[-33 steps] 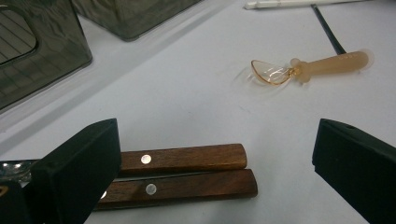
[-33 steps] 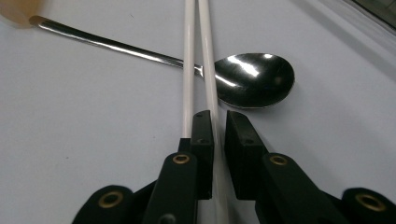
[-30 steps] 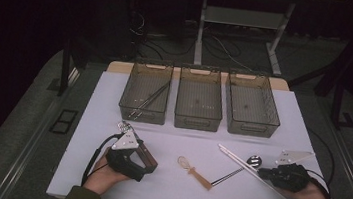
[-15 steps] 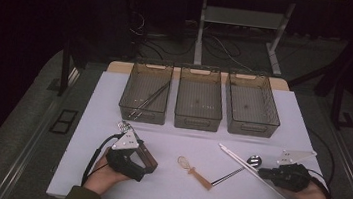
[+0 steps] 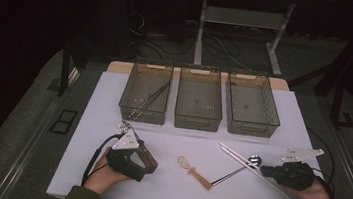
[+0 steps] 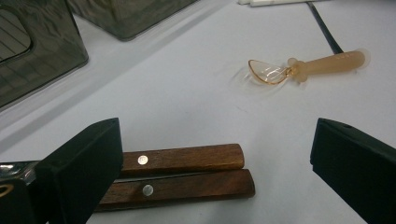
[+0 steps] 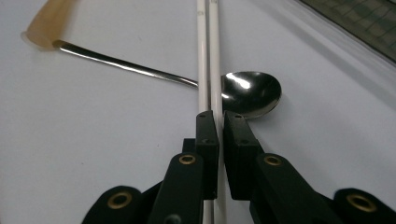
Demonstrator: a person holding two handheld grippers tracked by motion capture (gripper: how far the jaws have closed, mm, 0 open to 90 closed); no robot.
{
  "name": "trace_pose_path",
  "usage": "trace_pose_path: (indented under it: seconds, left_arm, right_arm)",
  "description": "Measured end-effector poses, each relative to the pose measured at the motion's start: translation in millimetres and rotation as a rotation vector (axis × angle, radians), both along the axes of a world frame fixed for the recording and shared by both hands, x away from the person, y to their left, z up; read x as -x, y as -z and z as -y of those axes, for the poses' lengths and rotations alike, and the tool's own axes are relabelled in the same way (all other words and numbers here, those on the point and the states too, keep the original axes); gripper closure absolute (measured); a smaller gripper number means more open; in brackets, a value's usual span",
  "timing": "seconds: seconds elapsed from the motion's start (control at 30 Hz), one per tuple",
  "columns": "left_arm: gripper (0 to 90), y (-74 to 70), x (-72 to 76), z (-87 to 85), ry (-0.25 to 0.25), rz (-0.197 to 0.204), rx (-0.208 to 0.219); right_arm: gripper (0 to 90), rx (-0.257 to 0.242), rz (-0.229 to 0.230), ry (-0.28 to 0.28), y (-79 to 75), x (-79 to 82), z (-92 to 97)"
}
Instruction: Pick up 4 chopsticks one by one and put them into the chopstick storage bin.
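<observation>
My left gripper rests open at the front left of the white table, its jaws wide either side of two wooden-handled utensils lying side by side. Beyond them lies an amber plastic spoon. At the front right, my right gripper is shut on a pair of white chopsticks flat on the table. A metal spoon lies under the chopsticks, its dark handle reaching toward the amber spoon.
Three dark see-through bins stand in a row at the back: left, middle, right. Long dark sticks lie in the left bin. The table's front edge runs just below both hands.
</observation>
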State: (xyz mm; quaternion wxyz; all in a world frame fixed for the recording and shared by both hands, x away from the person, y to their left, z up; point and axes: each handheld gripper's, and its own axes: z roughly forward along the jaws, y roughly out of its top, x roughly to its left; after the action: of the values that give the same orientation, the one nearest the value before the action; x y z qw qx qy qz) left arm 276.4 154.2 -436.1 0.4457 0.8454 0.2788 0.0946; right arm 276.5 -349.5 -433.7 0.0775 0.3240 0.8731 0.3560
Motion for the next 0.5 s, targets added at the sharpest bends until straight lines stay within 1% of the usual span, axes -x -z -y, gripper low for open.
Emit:
trace_pose_path:
  seconds: [0.33, 0.5]
  left_arm:
    - [1.0, 0.4, -0.2, 0.5, 0.004, -0.001, 0.002]
    - [1.0, 0.7, 0.1, 1.0, 0.008, -0.004, 0.001]
  right_arm:
    - [84.9, -0.05, 0.022, 0.002, -10.5, 1.7, 3.4]
    - [85.0, -0.088, 0.033, 0.003, -16.0, 2.4, 3.7]
